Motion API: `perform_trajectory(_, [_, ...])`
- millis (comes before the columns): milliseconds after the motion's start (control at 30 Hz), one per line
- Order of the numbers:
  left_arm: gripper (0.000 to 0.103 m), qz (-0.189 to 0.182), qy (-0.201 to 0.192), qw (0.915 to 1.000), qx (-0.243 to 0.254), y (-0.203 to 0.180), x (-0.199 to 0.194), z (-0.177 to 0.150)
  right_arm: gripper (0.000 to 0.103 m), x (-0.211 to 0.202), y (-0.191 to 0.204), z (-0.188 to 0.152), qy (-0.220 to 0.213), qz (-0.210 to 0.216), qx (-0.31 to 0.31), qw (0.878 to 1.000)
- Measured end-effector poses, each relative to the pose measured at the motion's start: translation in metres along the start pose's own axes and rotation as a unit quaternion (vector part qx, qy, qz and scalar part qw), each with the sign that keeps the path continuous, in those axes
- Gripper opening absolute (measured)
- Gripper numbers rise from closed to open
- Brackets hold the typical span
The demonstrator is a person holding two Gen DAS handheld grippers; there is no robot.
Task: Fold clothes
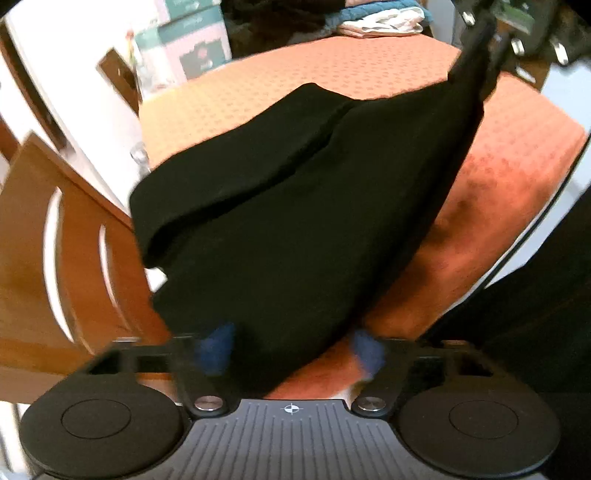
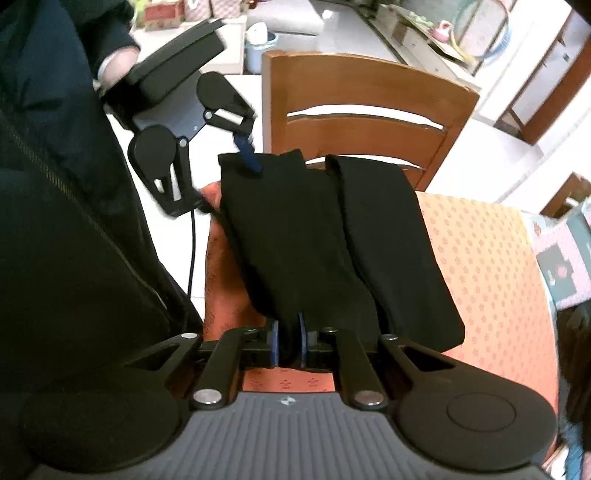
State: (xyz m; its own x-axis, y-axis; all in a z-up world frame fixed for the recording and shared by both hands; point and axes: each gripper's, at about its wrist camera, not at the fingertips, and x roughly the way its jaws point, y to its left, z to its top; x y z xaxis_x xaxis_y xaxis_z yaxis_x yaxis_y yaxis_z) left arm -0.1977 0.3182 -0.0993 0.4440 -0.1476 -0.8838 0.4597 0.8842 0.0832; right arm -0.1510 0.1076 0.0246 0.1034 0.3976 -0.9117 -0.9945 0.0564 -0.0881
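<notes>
A black garment [image 1: 295, 192], folded lengthwise into two long bands [image 2: 303, 229], stretches over a table with an orange patterned cloth [image 1: 258, 88]. My right gripper [image 2: 288, 341] is shut on its near end, with black fabric pinched between the blue pads. In the left wrist view the right gripper [image 1: 476, 48] holds that end raised at the top right. My left gripper [image 1: 291, 350] is open, its blue pads [image 1: 216, 347] far apart with the garment's other end between them. From the right wrist view, the left gripper [image 2: 221, 184] sits at the far corner, one blue finger [image 2: 251, 157] touching the fabric.
A wooden chair [image 2: 369, 85] stands close against the table's end, beside the left gripper [image 1: 55, 240]. Boxes [image 1: 192, 40] and a pile of clothes [image 1: 380, 18] lie beyond the far edge. A person's dark jacket [image 2: 55, 221] fills the side along the table [image 2: 480, 240].
</notes>
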Motion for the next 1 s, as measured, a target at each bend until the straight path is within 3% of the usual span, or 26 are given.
perform_trajectory(33, [0.036,0.004,-0.002,1.0000,0.004,0.002,-0.002,0.000,0.012,-0.002,-0.001,-0.001,-0.001,0.001,0.004,1.000])
perform_trajectory(67, [0.021,0.007,-0.003,0.9999,0.009,0.003,-0.004,0.001,0.012,-0.002,-0.002,-0.002,-0.002,0.005,0.012,1.000])
perform_trajectory(133, [0.011,0.014,-0.006,0.9997,0.017,0.007,-0.008,0.001,0.011,0.000,-0.003,-0.004,-0.004,0.012,0.027,1.000])
perform_trajectory(367, [0.010,0.038,-0.017,0.9980,0.047,0.019,-0.022,0.003,0.011,0.004,-0.018,-0.017,-0.026,0.034,0.108,0.993])
perform_trajectory(533, [0.009,-0.013,0.003,0.9992,0.036,0.056,-0.029,0.043,0.011,-0.007,-0.046,-0.026,-0.065,0.004,0.159,0.985])
perform_trajectory(700, [0.009,-0.045,0.022,0.9987,0.005,0.094,-0.019,0.089,0.011,0.008,-0.087,-0.028,-0.064,-0.030,0.182,0.981])
perform_trajectory(1000, [0.009,-0.079,0.068,0.9930,-0.055,0.150,0.046,0.147,0.009,0.046,-0.160,-0.033,-0.053,-0.078,0.229,0.969])
